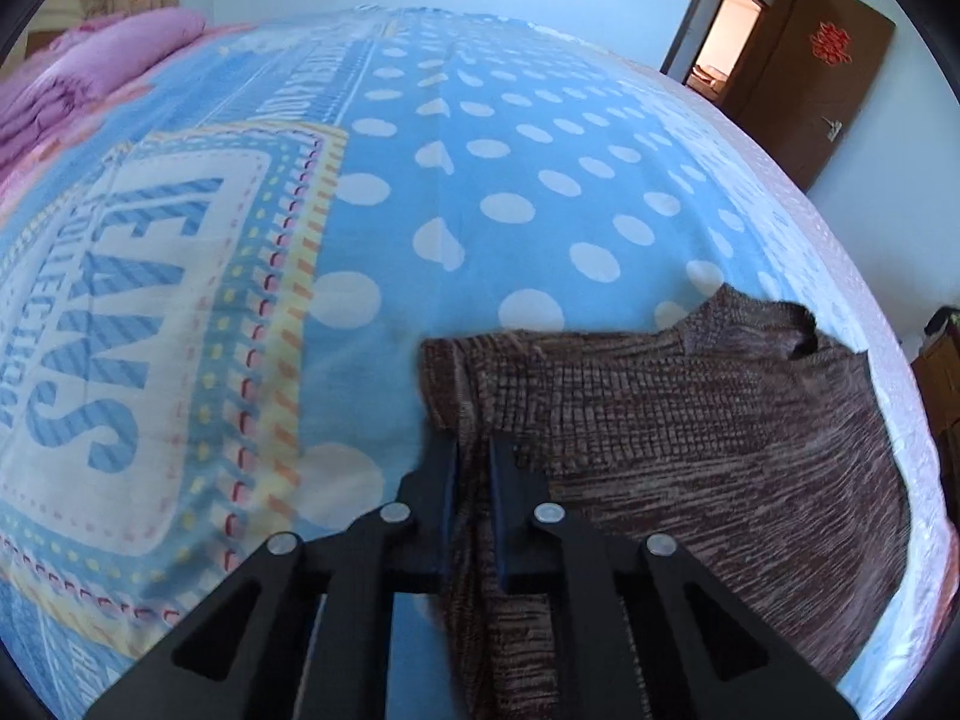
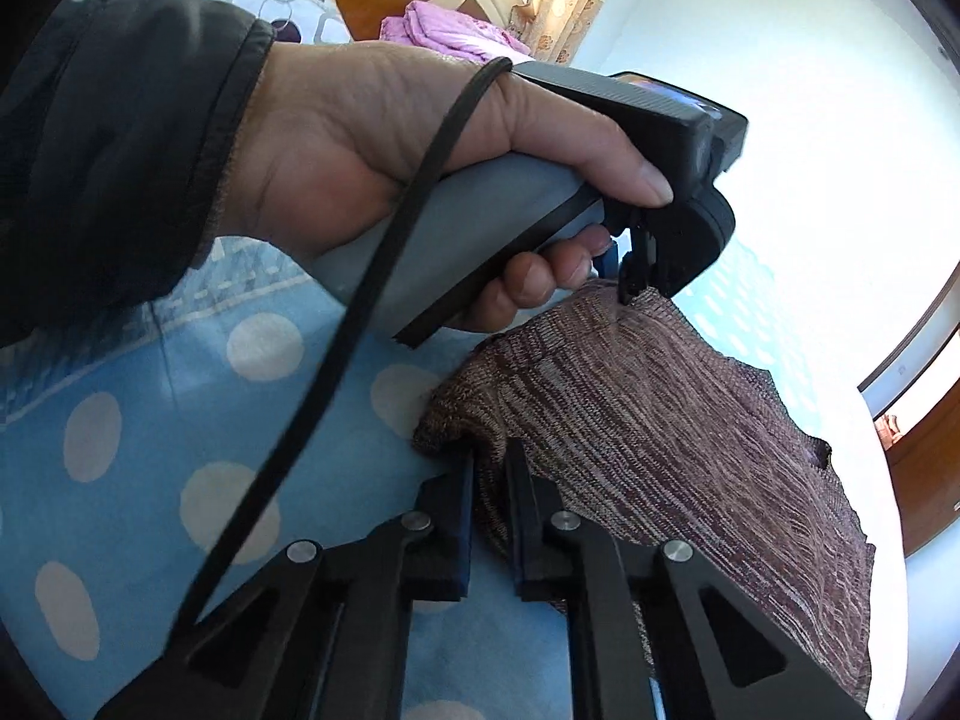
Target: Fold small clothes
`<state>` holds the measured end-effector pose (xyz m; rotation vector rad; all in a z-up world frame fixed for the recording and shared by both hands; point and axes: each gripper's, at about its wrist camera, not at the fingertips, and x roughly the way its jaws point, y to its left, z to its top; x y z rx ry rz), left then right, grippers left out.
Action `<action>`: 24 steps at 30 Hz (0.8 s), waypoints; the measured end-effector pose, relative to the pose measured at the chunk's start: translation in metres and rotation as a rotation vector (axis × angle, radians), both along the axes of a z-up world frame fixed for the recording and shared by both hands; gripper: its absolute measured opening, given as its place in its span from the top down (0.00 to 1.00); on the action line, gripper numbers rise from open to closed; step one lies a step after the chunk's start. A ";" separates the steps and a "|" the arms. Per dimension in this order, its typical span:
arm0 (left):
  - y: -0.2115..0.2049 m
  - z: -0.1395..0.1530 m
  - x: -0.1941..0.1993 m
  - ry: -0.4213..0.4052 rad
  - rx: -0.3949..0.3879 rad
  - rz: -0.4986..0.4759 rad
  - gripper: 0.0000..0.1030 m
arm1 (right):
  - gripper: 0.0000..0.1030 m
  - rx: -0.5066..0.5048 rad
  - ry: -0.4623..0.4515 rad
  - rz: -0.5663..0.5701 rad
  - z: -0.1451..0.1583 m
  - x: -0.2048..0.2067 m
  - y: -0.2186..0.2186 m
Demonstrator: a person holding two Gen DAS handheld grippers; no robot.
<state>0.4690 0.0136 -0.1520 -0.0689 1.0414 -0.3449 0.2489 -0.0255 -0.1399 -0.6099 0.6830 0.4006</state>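
A small brown knitted garment (image 1: 690, 438) lies on the blue dotted bedsheet (image 1: 480, 192). My left gripper (image 1: 474, 450) is shut on the garment's left edge, a fold of knit pinched between its blue pads. In the right wrist view the same garment (image 2: 660, 432) spreads to the right, and my right gripper (image 2: 491, 468) is shut on its near corner. Further back in that view a person's hand (image 2: 360, 138) holds the left gripper (image 2: 630, 294), whose tips bite the garment's far edge.
Pink folded bedding (image 1: 90, 78) sits at the bed's far left corner. A brown door (image 1: 834, 72) stands ajar at the back right. A black cable (image 2: 372, 276) runs across the hand. The bed's right edge (image 1: 840, 252) lies just beyond the garment.
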 end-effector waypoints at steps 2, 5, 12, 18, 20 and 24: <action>0.001 0.003 0.001 0.009 -0.008 0.013 0.90 | 0.92 0.042 0.013 -0.012 0.006 0.000 -0.006; 0.002 0.011 -0.002 0.006 -0.016 0.020 0.90 | 0.93 0.103 0.025 -0.032 0.017 -0.001 -0.017; 0.000 0.036 -0.011 -0.029 -0.040 0.039 0.91 | 0.93 0.190 0.022 -0.079 0.038 -0.006 -0.048; -0.013 0.060 -0.019 -0.072 -0.052 0.035 0.91 | 0.93 0.234 0.015 -0.123 0.046 -0.012 -0.070; -0.020 0.067 -0.021 -0.085 -0.059 0.026 0.91 | 0.93 0.252 0.017 -0.138 0.048 -0.013 -0.078; -0.032 0.077 -0.025 -0.095 -0.065 0.017 0.91 | 0.93 0.278 0.018 -0.158 0.055 -0.015 -0.093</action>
